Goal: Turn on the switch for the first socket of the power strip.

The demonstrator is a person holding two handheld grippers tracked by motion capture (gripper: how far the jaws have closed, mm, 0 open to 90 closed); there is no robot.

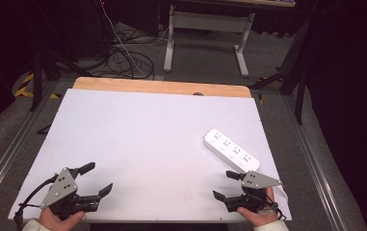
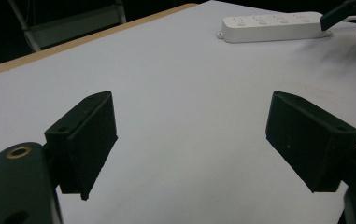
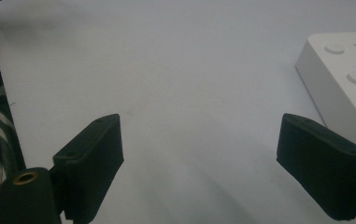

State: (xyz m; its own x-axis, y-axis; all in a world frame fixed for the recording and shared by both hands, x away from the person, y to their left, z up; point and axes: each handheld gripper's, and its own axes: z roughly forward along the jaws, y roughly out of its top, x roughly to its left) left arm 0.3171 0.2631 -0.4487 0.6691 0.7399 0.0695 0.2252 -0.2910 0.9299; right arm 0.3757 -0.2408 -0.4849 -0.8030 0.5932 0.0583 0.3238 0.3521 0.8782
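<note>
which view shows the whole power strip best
The high view: the white power strip lies whole and slanted, just beyond the right gripper. The left gripper view shows it far off, one end hidden; the right gripper view catches one end.

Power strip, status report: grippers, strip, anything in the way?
Left gripper open, empty. Right gripper open, empty, just short of power strip. Strip flat on white table, untouched. Nothing between.
</note>
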